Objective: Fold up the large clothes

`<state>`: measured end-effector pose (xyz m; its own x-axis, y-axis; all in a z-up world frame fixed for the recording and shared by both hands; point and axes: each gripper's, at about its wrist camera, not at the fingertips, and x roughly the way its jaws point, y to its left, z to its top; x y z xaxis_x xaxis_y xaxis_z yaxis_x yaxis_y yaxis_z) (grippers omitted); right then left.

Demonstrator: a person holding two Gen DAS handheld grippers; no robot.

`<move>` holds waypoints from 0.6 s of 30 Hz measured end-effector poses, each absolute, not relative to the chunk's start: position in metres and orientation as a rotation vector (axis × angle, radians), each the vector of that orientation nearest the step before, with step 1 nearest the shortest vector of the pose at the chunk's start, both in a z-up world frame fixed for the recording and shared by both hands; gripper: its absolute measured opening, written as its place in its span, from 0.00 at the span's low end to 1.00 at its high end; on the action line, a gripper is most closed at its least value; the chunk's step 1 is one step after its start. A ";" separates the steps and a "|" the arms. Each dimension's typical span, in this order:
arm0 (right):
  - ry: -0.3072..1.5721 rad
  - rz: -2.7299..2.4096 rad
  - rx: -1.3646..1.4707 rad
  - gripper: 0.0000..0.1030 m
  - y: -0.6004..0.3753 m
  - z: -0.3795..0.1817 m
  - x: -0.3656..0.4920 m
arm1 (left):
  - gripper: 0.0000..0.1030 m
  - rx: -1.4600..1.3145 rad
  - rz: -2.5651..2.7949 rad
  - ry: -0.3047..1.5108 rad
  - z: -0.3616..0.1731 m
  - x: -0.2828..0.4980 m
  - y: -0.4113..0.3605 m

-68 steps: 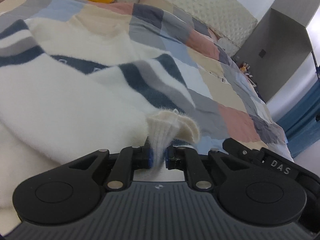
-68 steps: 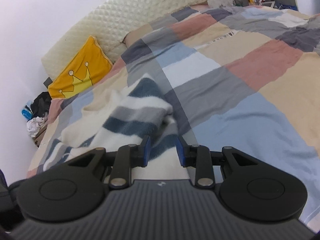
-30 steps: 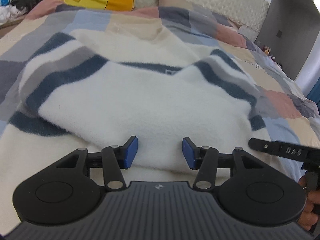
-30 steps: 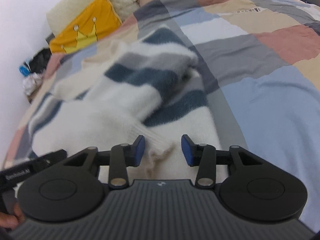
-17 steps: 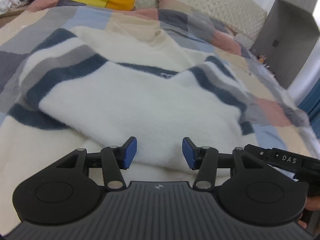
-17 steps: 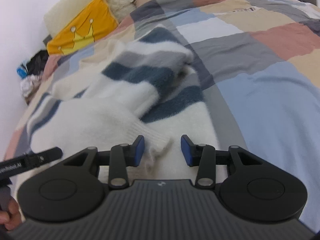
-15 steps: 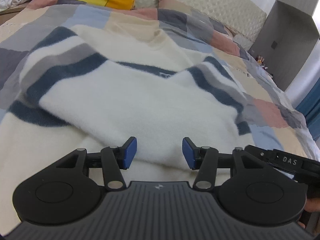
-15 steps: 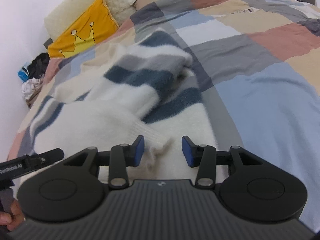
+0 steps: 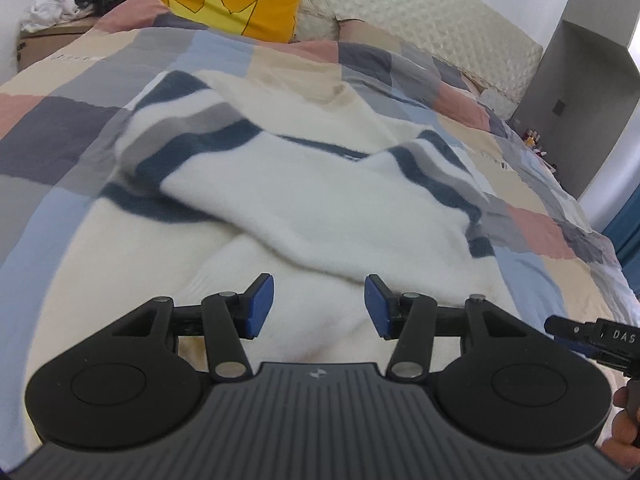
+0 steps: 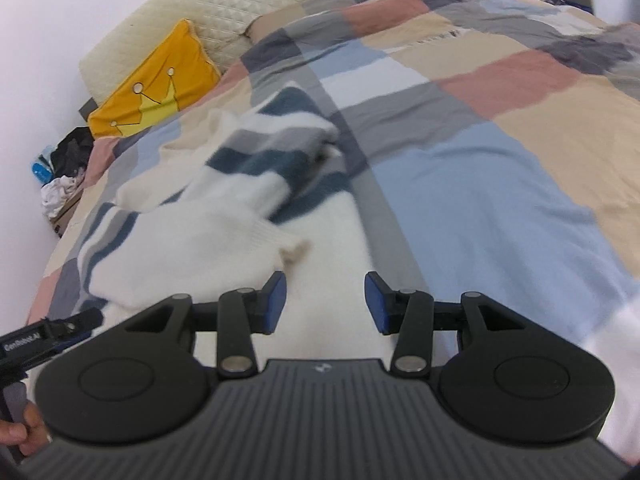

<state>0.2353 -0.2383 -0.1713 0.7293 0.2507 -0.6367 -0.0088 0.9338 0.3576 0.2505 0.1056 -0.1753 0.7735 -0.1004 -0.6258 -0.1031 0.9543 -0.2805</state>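
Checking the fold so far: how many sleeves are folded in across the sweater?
2. One sleeve lies across the sweater from the picture's right; the other sleeve comes from the left, its cuff near the right tongs.

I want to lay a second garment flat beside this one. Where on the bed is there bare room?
Widest bare patch: the patchwork quilt right of the striped sweater, running toward the far shelf. A narrower strip lies between the sweater and the yellow crown pillow. The near middle is crowded by the sweater's crossed sleeves.
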 end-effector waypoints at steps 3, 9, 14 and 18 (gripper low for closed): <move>0.765 0.142 0.325 0.45 -0.239 -0.170 0.225 | 0.55 -0.295 0.022 0.681 -0.169 0.233 0.107; 0.760 0.106 0.266 0.49 -0.235 -0.167 0.209 | 0.55 -0.300 0.046 0.682 -0.159 0.206 0.117; 0.803 0.049 0.264 0.54 -0.238 -0.171 0.206 | 0.55 -0.413 0.103 0.753 -0.157 0.196 0.154; 0.844 0.010 0.265 0.60 -0.240 -0.177 0.207 | 0.56 -0.529 0.153 0.810 -0.159 0.192 0.190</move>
